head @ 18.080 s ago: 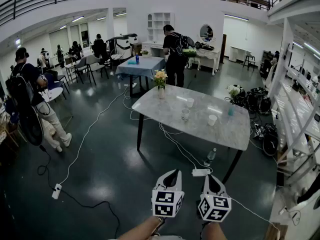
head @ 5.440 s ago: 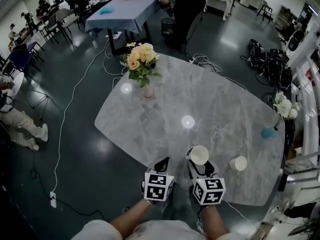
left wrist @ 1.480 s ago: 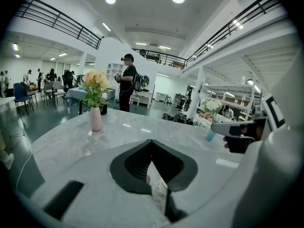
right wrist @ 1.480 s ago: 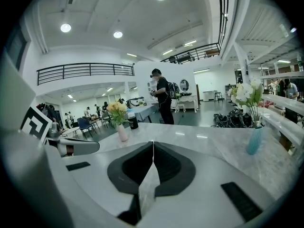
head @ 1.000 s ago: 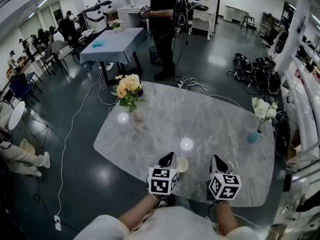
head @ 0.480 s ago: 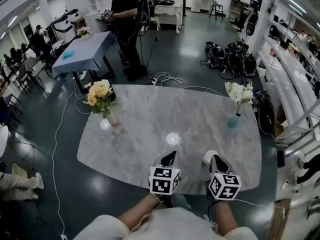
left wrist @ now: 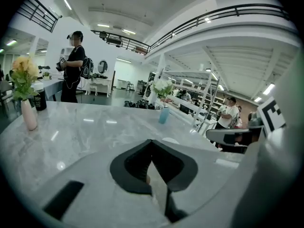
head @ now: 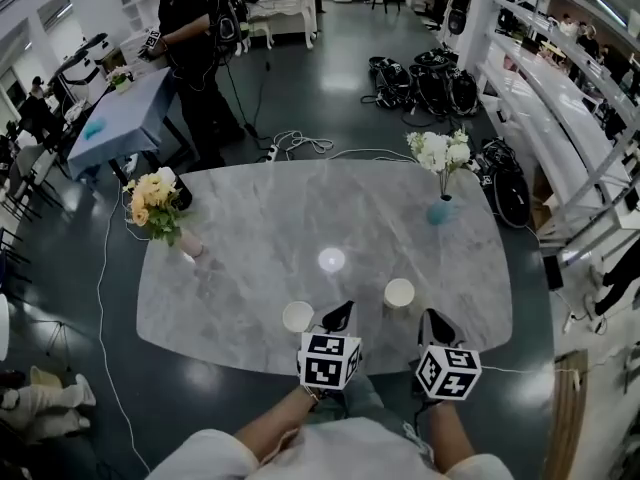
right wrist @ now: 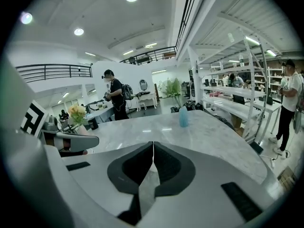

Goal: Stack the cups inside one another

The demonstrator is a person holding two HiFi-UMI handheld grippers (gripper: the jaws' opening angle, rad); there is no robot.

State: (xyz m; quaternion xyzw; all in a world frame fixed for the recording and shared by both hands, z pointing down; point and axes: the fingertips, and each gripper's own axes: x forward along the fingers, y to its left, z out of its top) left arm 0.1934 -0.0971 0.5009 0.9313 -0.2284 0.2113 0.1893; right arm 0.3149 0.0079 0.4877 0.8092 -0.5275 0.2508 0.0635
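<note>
My left claw (head: 341,313): jaws together, empty. My right claw (head: 431,319): jaws together, empty. Two cups upright on table (head: 250,208), unstacked, apart: left cup (head: 297,316) just beside left claw; right cup (head: 399,294) between claws, slightly ahead.

cups (head: 297,316) near edge, vases (head: 440,211) flank — centre open

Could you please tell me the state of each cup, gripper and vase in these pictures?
Left cup: upright, mouth up, apart from the other cup.
Right cup: upright, mouth up, standing alone.
Left gripper: shut, empty.
Right gripper: shut, empty.
Pink vase: upright, holding yellow flowers.
Blue vase: upright, holding white flowers.
</note>
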